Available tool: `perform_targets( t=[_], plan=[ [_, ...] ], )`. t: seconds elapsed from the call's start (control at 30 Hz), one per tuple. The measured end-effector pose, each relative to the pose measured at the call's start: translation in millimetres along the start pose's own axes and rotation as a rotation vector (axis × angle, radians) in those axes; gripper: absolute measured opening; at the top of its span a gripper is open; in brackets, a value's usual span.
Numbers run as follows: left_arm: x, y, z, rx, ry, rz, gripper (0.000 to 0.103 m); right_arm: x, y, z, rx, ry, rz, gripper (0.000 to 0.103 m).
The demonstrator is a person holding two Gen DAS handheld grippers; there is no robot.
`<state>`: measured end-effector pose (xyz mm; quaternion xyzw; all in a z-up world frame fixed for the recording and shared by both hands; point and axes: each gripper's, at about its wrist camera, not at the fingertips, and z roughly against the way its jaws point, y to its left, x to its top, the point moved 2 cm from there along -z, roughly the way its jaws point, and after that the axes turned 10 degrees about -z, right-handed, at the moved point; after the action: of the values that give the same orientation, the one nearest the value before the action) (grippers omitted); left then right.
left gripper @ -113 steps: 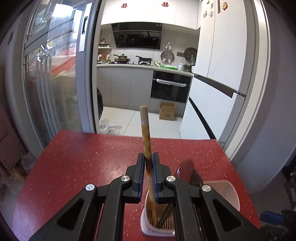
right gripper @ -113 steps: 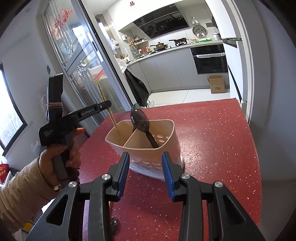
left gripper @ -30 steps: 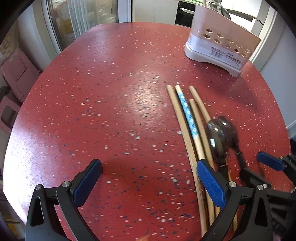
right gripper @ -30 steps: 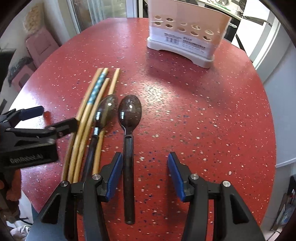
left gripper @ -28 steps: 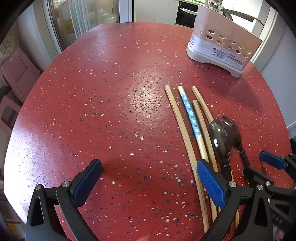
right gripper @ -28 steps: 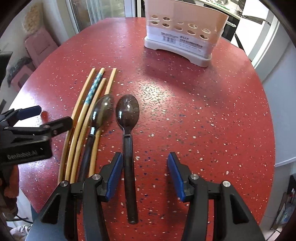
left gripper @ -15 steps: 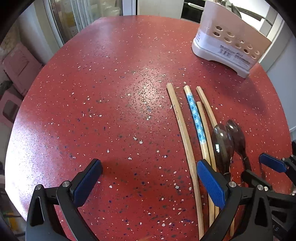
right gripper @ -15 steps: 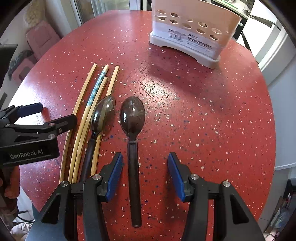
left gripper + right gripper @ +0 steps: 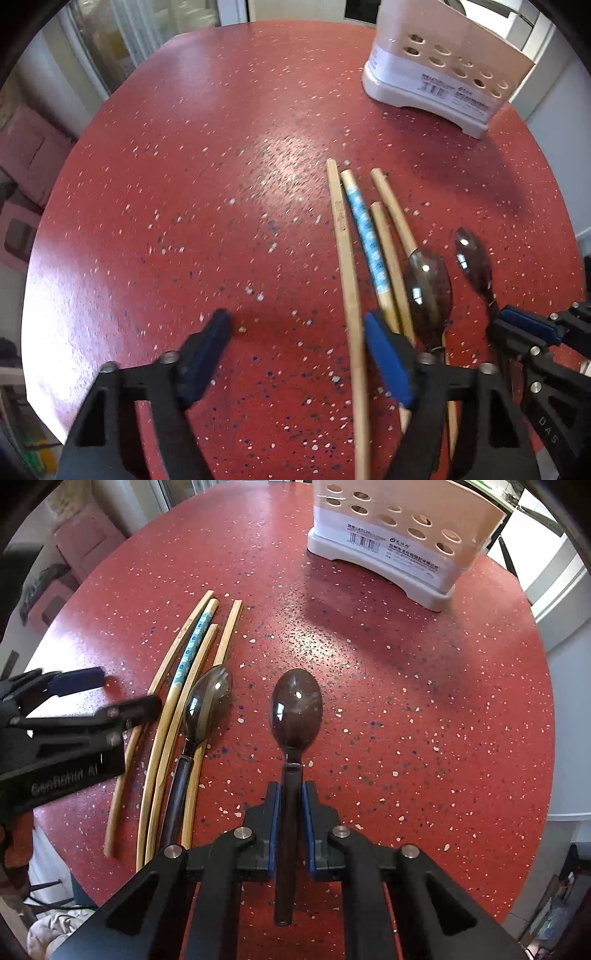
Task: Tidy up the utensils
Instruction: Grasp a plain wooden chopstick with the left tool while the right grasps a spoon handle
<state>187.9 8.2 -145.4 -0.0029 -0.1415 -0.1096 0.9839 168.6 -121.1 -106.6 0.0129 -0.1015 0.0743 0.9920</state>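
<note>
With the right gripper [image 9: 291,805] pinching the spoon [image 9: 295,712] handle at frame centre, lift level toward the holder [image 9: 399,528] at upper right, while the left gripper [image 9: 295,354], jaws spread, hovers over the chopsticks [image 9: 347,258].

"GenRobot AI", blurred, on left tongs [image 9: 79,698]
</note>
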Motion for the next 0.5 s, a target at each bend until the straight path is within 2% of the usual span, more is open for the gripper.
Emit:
perform_targets(
  t=[0.03,0.37,0.47,0.5],
  plan=[
    [2.4,-0.7,0.0,-0.003,0.004,-0.003,0.090,0.1,-1.2,0.6,0.008,-0.005,-0.002,0.012],
    [35.6,-7.5,-6.6,-0.012,0.093,-0.071,0.090,-5.9,-10.5,7.9,0.104,-0.043,-0.011,0.012],
    [47.0,-10.5,-9.5,-0.036,0.101,-0.073,0.084,-6.1,-11.5,14.9,0.133,-0.063,-0.019,0.012],
    [48.8,-11.3,-8.1,-0.041,0.093,-0.081,0.068,-8.3,-12.0,18.6,0.139,-0.071,-0.020,0.012]
  ],
)
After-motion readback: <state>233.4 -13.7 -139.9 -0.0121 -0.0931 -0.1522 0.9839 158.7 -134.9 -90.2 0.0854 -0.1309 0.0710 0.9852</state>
